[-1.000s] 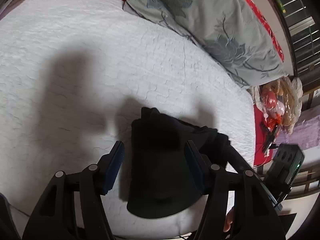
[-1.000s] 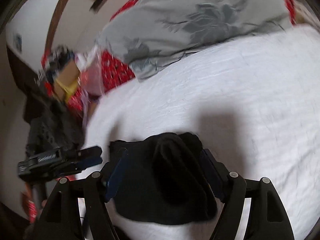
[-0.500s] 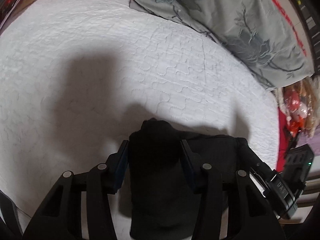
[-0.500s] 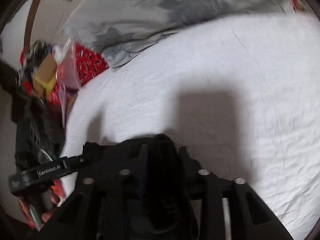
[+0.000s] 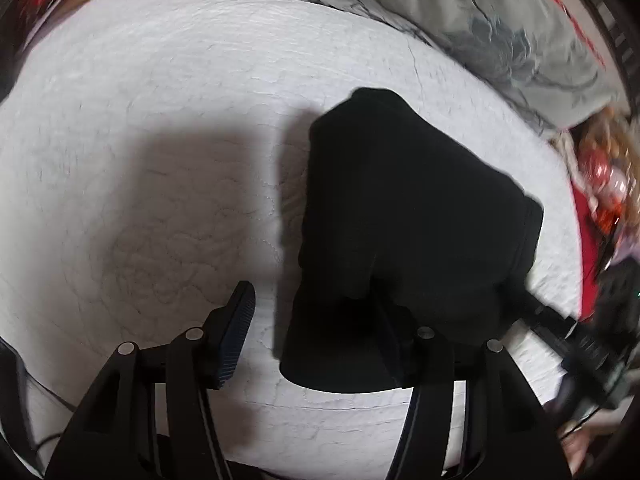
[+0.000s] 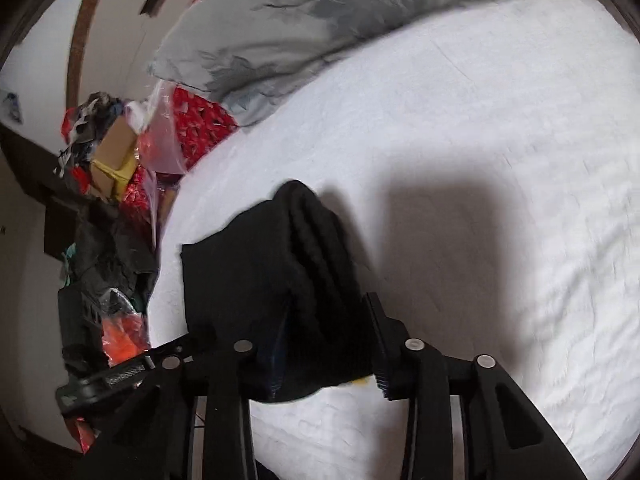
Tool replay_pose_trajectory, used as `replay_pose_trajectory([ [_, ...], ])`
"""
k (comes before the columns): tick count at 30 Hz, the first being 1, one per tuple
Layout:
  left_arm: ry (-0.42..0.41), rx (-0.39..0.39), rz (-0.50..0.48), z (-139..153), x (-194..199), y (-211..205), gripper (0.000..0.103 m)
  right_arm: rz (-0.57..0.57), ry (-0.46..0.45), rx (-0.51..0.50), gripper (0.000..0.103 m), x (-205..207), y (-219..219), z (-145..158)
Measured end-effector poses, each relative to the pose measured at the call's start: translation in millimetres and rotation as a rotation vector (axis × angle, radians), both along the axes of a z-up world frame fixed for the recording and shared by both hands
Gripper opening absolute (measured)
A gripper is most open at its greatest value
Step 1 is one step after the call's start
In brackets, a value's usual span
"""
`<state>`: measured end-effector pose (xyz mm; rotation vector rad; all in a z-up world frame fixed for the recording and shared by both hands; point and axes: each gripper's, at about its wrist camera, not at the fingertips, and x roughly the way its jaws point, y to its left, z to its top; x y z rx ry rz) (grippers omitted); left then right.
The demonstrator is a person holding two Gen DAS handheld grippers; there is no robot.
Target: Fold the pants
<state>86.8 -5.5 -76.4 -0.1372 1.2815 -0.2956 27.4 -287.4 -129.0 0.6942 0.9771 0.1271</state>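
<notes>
The black pants (image 5: 400,220) lie folded in a thick bundle on the white quilted bed (image 5: 160,140). My left gripper (image 5: 316,340) is open; its left finger (image 5: 236,336) is bare over the quilt and its right finger is covered by the near corner of the bundle. In the right wrist view the pants (image 6: 280,280) show stacked fold edges. My right gripper (image 6: 332,348) is open around the bundle's near end, with fabric between the fingers. The right gripper also shows at the right edge of the left wrist view (image 5: 568,344).
A grey flowered duvet (image 5: 480,28) lies across the far side of the bed. Red patterned bedding, boxes and bags (image 6: 120,152) pile up beside the bed. Dark clutter (image 6: 100,280) lies off the bed's edge. Snack bags (image 5: 608,172) sit at the right.
Both grippers were shut on the pants half a second ago and have opened. The bundle now rests on the quilt and the left gripper has shifted left of it.
</notes>
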Motion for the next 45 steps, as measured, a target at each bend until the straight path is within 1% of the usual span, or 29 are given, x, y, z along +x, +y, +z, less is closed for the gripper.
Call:
replay_pose_trajectory([
  [2, 0.016, -0.059, -0.004, 7.7, 0.9, 9.6, 0.057, -0.004, -0.008, 0.015, 0.038, -3.7, -0.3, -0.5],
  [3, 0.015, -0.081, -0.01, 12.3, 0.6, 15.4, 0.057, 0.0, -0.011, 0.028, 0.041, -3.9, -0.3, 2.1],
  [5, -0.007, -0.111, 0.008, 23.9, 2.8, 29.3, 0.057, 0.0, -0.027, 0.049, 0.042, -5.8, -2.5, 11.3],
  [6, -0.024, -0.119, 0.033, 29.5, 5.4, 36.4, 0.057, -0.004, -0.042, 0.057, 0.044, -6.7, -4.4, 15.8],
  [7, -0.035, -0.124, 0.059, 34.0, 9.5, 41.6, 0.057, -0.016, -0.062, 0.063, 0.046, -7.2, -7.3, 22.0],
  [9, -0.03, -0.157, 0.074, 38.7, 19.2, 43.2, 0.057, -0.049, -0.091, 0.064, 0.057, -5.4, -13.0, 31.3],
  [10, -0.02, -0.169, 0.074, 37.9, 25.0, 39.6, 0.057, -0.057, -0.099, 0.071, 0.059, -2.7, -14.6, 34.1],
  [11, -0.016, -0.164, 0.068, 37.8, 28.7, 32.9, 0.057, -0.06, -0.102, 0.077, 0.06, 0.7, -15.2, 35.4],
  [14, -0.039, -0.071, 0.043, 36.5, 41.4, 8.8, 0.057, -0.057, -0.086, 0.074, 0.061, 17.7, -12.7, 37.6],
  [17, -0.028, -0.048, 0.038, 30.1, 53.6, 0.2, 0.057, -0.055, -0.091, 0.048, 0.061, 31.9, -8.5, 39.3],
  [19, -0.021, -0.018, 0.032, 26.2, 60.7, -3.8, 0.057, -0.039, -0.094, 0.029, 0.061, 40.9, -4.9, 38.5],
  [20, -0.024, 0.008, 0.024, 23.9, 66.4, -9.0, 0.057, -0.026, -0.092, 0.001, 0.053, 45.8, -2.3, 37.9],
  [21, -0.03, 0.036, 0.015, 20.8, 71.2, -14.2, 0.059, -0.019, -0.087, -0.021, 0.034, 49.5, -0.8, 36.8],
  [22, -0.029, 0.06, -0.001, 16.7, 75.8, -19.2, 0.06, -0.02, -0.067, -0.034, 0.03, 54.2, -1.2, 32.0],
  [25, -0.018, 0.106, -0.029, 5.4, 87.6, -32.4, 0.061, -0.083, -0.035, -0.006, 0.028, 56.5, -13.7, 13.7],
  [27, -0.014, 0.121, -0.034, 4.7, 91.8, -34.0, 0.063, -0.115, -0.018, 0.034, 0.037, 56.9, -21.9, 2.3],
  [28, 0.001, 0.093, -0.025, 6.9, 92.9, -29.4, 0.063, -0.118, -0.018, 0.04, 0.037, 56.3, -23.5, 1.8],
  [29, 0.017, 0.049, -0.014, 10.4, 92.5, -22.1, 0.062, -0.109, -0.014, 0.037, 0.038, 56.1, -23.1, 3.1],
  [31, 0.04, -0.031, 0.001, 18.7, 86.6, -6.1, 0.062, -0.093, -0.014, 0.028, 0.045, 53.9, -22.3, 8.4],
  [32, 0.045, -0.067, 0.006, 23.3, 80.0, 3.3, 0.062, -0.086, -0.019, 0.036, 0.046, 52.1, -22.4, 10.2],
  [33, 0.047, -0.092, 0.014, 26.3, 72.0, 12.5, 0.062, -0.073, -0.027, 0.056, 0.046, 49.1, -22.3, 12.2],
  [35, 0.047, -0.103, 0.03, 29.0, 55.9, 25.1, 0.062, -0.055, -0.041, 0.09, 0.047, 40.6, -21.4, 15.9],
  [36, 0.044, -0.126, 0.036, 29.0, 45.0, 33.1, 0.062, -0.052, -0.044, 0.103, 0.049, 35.0, -20.4, 17.1],
  [37, 0.047, -0.156, 0.047, 28.0, 32.6, 41.1, 0.062, -0.054, -0.045, 0.105, 0.049, 31.4, -19.6, 17.8],
  [39, 0.051, -0.216, 0.054, 22.5, 9.8, 52.1, 0.062, -0.077, -0.063, 0.078, 0.049, 21.5, -17.6, 23.9],
  [41, 0.054, -0.215, 0.043, 14.6, -10.1, 55.4, 0.062, -0.079, -0.126, 0.018, 0.049, 14.7, -10.6, 42.0],
  [42, 0.052, -0.21, 0.031, 11.8, -15.0, 53.9, 0.062, -0.044, -0.167, -0.022, 0.049, 16.6, -1.0, 56.4],
  [43, 0.051, -0.198, 0.013, 9.2, -19.8, 51.1, 0.062, 0.012, -0.189, -0.043, 0.049, 21.1, 9.8, 66.6],
  [45, 0.052, -0.186, -0.024, 6.7, -25.4, 45.4, 0.062, 0.149, -0.194, -0.063, 0.059, 39.4, 37.0, 82.2],
])
